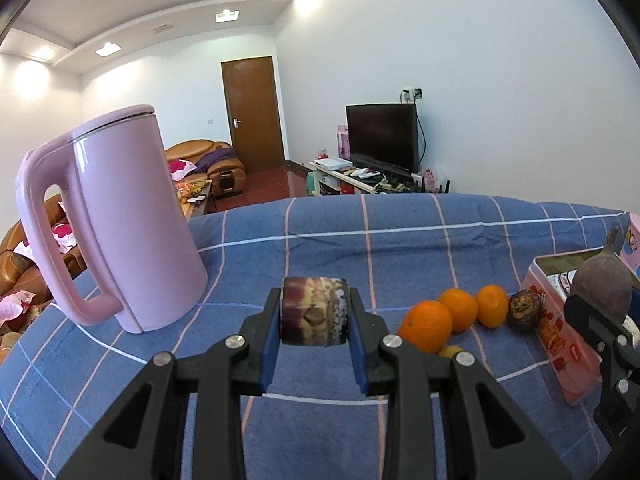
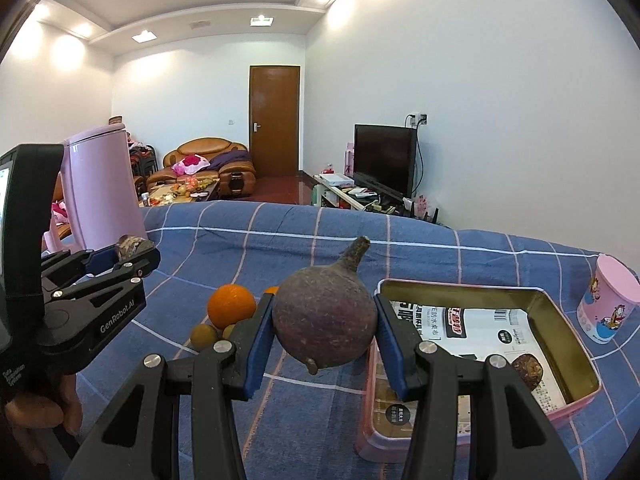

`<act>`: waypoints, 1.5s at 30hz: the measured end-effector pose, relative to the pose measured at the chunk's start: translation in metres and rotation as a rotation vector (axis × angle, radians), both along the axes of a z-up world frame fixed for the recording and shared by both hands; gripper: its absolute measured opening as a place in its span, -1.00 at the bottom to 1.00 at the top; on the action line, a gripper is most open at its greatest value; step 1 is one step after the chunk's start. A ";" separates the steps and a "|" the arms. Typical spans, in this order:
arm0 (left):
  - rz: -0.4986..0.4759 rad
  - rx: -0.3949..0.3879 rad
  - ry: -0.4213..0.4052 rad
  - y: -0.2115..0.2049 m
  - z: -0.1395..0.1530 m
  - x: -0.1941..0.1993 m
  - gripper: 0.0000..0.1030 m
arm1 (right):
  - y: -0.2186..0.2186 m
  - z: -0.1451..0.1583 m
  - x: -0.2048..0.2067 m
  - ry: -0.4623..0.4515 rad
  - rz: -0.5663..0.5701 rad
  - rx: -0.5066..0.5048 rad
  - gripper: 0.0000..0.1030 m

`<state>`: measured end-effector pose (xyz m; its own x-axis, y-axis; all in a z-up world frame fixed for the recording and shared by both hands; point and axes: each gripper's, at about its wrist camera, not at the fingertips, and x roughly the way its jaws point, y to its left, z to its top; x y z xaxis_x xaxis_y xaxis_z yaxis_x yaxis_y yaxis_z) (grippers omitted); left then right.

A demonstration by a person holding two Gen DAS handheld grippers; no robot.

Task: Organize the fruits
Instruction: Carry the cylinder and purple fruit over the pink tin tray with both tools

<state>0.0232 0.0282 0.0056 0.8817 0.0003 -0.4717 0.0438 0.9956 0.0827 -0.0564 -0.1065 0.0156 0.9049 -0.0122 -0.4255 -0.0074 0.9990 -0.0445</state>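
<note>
kettle point(image 1: 120, 216): smooth, glossy pink plastic
cloth point(image 1: 400, 240): matt woven blue check fabric
tin point(image 2: 560, 344): metal, brassy sheen inside, printed paper lining
round fruit point(image 2: 324, 320): dull, rough purple-brown skin
oranges point(image 1: 428, 324): pitted, slightly shiny peel
door point(image 2: 275, 120): brown wood

A blue cloth point(image 1: 400, 248) checked with white and pink lines covers the surface; a pale pink kettle point(image 1: 120, 220); three bright oranges point(image 1: 428, 324); a dull purple-brown round fruit point(image 2: 324, 320); a pink tin point(image 2: 560, 364) with gold inner walls and a white printed lining; a pink cartoon-printed cup point(image 2: 608, 300); black tongs point(image 1: 316, 322) with blue pads hold a brown-and-cream mottled piece point(image 1: 314, 312).
</note>
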 end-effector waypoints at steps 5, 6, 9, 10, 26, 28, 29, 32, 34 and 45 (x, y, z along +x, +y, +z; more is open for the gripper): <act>0.007 -0.003 -0.007 -0.008 0.001 -0.012 -0.38 | -0.003 0.000 -0.005 -0.001 -0.008 -0.010 -0.03; 0.008 -0.003 -0.007 -0.010 0.001 -0.014 -0.38 | -0.004 0.000 -0.006 0.000 -0.009 -0.009 -0.03; 0.007 -0.006 -0.006 -0.017 0.002 -0.020 -0.38 | -0.010 0.000 -0.009 0.002 -0.020 -0.004 -0.03; 0.008 -0.008 -0.004 -0.019 0.002 -0.022 -0.38 | -0.012 0.000 -0.009 0.005 -0.024 -0.001 -0.02; -0.042 -0.050 0.031 -0.062 0.000 -0.042 -0.37 | -0.059 0.000 -0.026 0.009 -0.101 -0.015 -0.03; -0.047 -0.056 0.035 -0.068 0.000 -0.042 -0.37 | -0.067 0.000 -0.027 0.011 -0.112 -0.015 -0.03; -0.054 -0.061 0.038 -0.072 0.000 -0.042 -0.37 | -0.070 0.000 -0.027 0.011 -0.118 -0.019 -0.03; -0.078 -0.065 0.045 -0.085 -0.001 -0.043 -0.37 | -0.080 -0.001 -0.028 0.010 -0.139 -0.035 -0.03; -0.097 -0.065 0.050 -0.095 -0.002 -0.043 -0.37 | -0.091 -0.001 -0.028 0.014 -0.155 -0.032 -0.03; -0.195 -0.051 0.059 -0.153 -0.002 -0.043 -0.37 | -0.146 -0.001 -0.022 0.048 -0.253 -0.021 -0.03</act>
<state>-0.0197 -0.1253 0.0033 0.8333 -0.1928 -0.5180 0.2396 0.9706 0.0242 -0.0788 -0.2525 0.0150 0.8508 -0.2445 -0.4652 0.2397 0.9683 -0.0704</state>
